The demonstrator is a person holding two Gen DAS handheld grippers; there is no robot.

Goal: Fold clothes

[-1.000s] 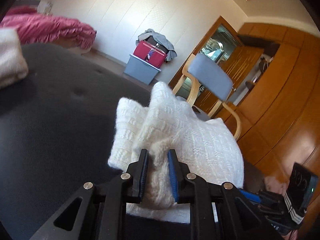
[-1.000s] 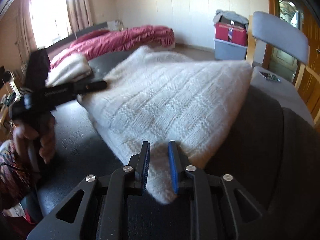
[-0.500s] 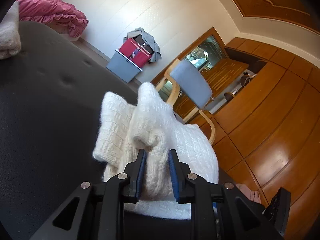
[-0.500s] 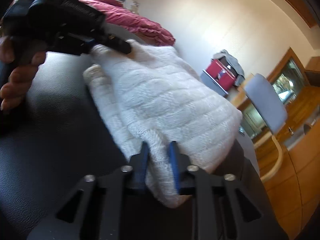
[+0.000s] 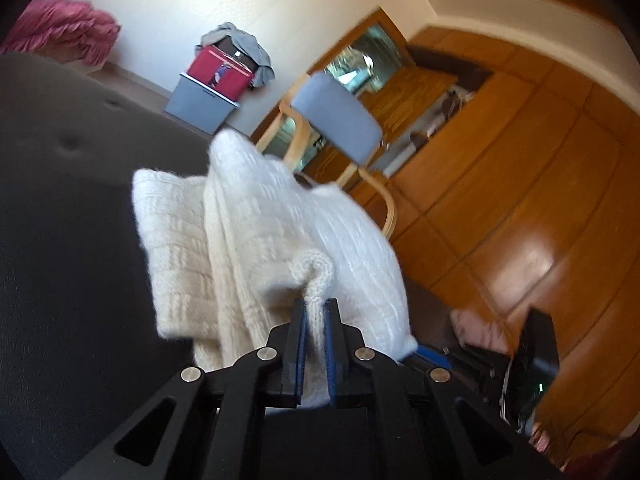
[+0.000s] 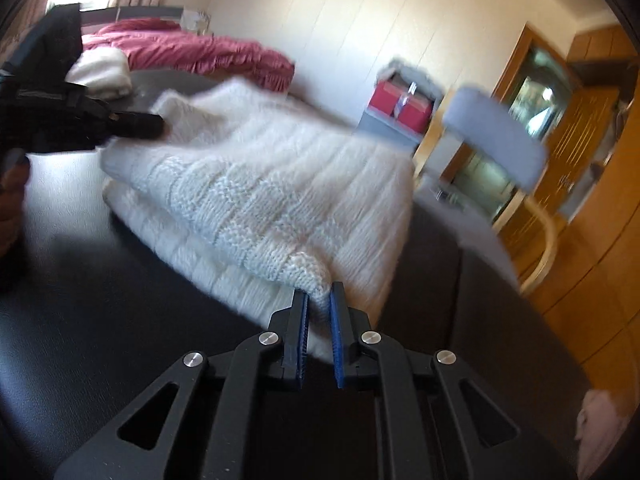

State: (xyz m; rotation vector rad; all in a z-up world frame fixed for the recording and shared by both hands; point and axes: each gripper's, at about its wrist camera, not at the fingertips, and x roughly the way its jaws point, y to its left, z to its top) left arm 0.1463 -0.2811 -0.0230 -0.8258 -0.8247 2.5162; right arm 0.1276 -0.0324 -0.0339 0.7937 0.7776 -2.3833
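In the right wrist view the sweater (image 6: 256, 200) lies folded on the couch (image 6: 100, 320), mid-frame; the left gripper (image 6: 158, 126) meets its upper-left corner, the right gripper (image 6: 319, 300) its lower edge; a bed (image 6: 208, 52) sits behind, upper left; a chair (image 6: 496, 136) stands right, boxes (image 6: 396, 112) behind.

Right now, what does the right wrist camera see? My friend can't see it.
The right hand-held gripper pinches a corner of a folded white knit sweater lying on a dark cushion. The left hand-held gripper holds its far corner, with a pink bed behind.
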